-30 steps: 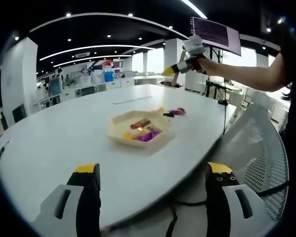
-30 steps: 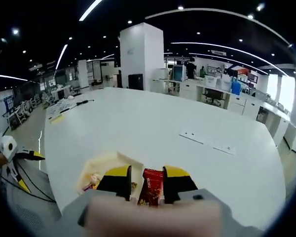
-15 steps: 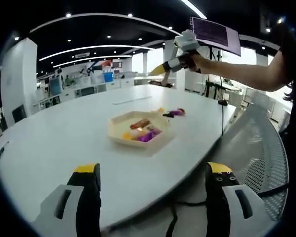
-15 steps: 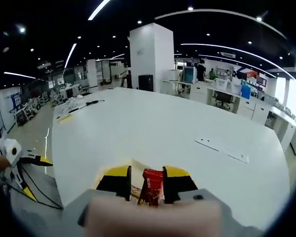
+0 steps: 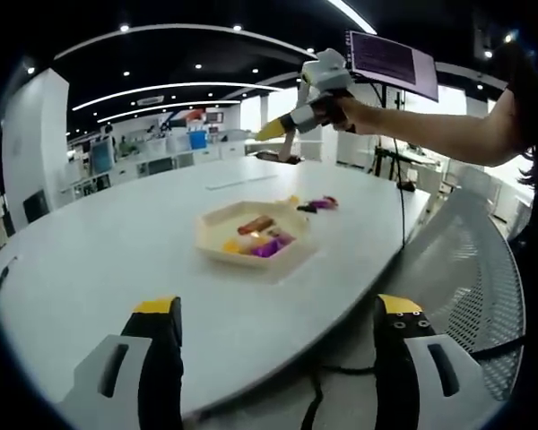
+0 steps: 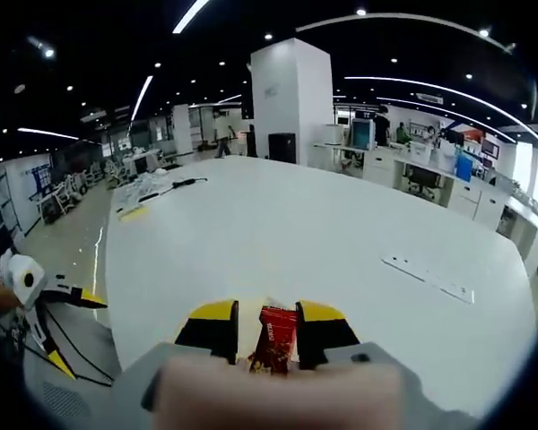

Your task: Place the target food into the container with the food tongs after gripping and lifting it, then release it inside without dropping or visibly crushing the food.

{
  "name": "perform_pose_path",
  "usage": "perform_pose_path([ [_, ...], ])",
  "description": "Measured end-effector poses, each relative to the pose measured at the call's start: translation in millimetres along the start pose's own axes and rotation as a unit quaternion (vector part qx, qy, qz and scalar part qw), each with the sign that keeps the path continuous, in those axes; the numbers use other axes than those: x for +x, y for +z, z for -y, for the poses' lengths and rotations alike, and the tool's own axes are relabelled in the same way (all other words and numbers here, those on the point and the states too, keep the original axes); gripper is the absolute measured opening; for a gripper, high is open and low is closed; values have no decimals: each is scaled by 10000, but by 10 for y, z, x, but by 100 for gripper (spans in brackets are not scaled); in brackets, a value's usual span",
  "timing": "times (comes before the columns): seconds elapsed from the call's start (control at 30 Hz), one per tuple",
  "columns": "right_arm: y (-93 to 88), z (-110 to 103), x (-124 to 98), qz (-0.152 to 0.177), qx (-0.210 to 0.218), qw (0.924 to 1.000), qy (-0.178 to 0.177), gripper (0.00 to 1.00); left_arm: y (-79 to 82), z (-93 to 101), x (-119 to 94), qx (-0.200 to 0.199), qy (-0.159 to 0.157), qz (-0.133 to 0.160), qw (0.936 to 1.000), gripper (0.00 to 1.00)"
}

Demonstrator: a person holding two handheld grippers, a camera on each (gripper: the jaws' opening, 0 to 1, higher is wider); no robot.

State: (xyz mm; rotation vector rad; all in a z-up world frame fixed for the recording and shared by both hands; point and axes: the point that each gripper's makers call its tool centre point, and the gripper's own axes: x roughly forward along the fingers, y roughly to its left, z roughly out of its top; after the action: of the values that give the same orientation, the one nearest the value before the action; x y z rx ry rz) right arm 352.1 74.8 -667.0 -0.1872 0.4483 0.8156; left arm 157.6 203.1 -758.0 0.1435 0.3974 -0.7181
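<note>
Right tongs (image 6: pixel 267 324) are gripping a red snack packet (image 6: pixel 274 337) high above the desk (image 6: pixel 323 242); left tongs (image 5: pixel 278 313) are hanging released near the tray (image 5: pixel 251 235).

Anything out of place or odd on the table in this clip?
A few purple and yellow food pieces lie loose on the white table just behind the hexagonal tray, not inside it. The right gripper holds a red packet high above the table, which looks intact. Nothing looks spilled or damaged.
</note>
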Motion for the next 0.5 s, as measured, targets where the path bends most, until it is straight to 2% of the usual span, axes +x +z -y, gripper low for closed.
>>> perform_pose_path([
  [0.4, 93, -124, 159, 14, -76, 9998, 173, 24, -9, -7, 4, -28, 6, -28, 10000, 87],
  [0.5, 135, -140, 168, 105, -92, 9997, 197, 26, -14, -5, 8, -35, -12, -49, 10000, 87],
])
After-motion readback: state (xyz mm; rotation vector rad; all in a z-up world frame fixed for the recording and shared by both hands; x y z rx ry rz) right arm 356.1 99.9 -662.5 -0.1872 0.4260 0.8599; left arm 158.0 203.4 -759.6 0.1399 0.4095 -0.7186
